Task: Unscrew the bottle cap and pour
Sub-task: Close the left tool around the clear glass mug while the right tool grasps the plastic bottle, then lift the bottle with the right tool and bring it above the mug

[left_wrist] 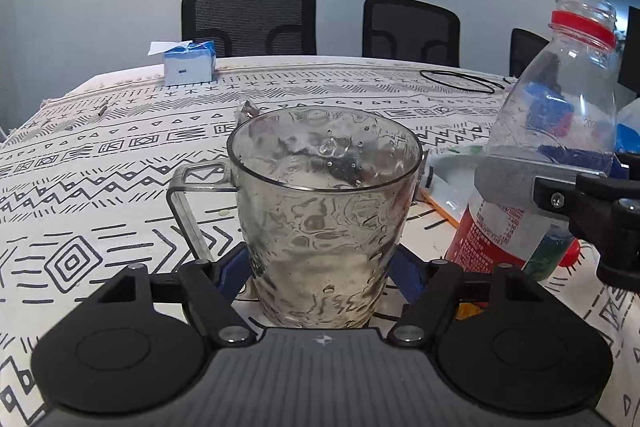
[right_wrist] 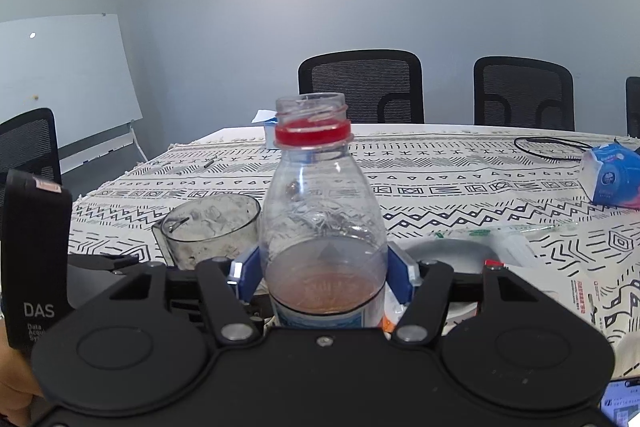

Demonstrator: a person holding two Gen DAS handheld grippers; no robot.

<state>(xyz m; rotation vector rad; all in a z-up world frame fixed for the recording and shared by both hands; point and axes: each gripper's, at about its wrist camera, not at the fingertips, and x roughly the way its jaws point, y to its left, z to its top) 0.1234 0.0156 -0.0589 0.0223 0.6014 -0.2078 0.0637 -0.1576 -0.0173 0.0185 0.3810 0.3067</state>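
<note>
Item: left gripper (left_wrist: 320, 267). Fingers closed on the base of a clear handled cup (left_wrist: 326, 211), apparently to steady it as the receiving vessel; cup stands on the worktop (left_wrist: 100, 155), handle to its left.

Item: right gripper (right_wrist: 323, 275). Fingers clamped on the lower body of the plastic bottle (right_wrist: 320, 227); cap already off, mouth open, red neck ring left, a little reddish liquid at the bottom. Bottle is just right of the cup, near upright, probably gripped ready for tilting to pour.

Surface: pale cloth with black geometric print; carries a blue-and-white box (left_wrist: 188, 65), a black cable loop (left_wrist: 460, 81), a blue packet (right_wrist: 612, 179).

Room: grey walls, black mesh chairs (right_wrist: 362, 87), whiteboard (right_wrist: 60, 83).
</note>
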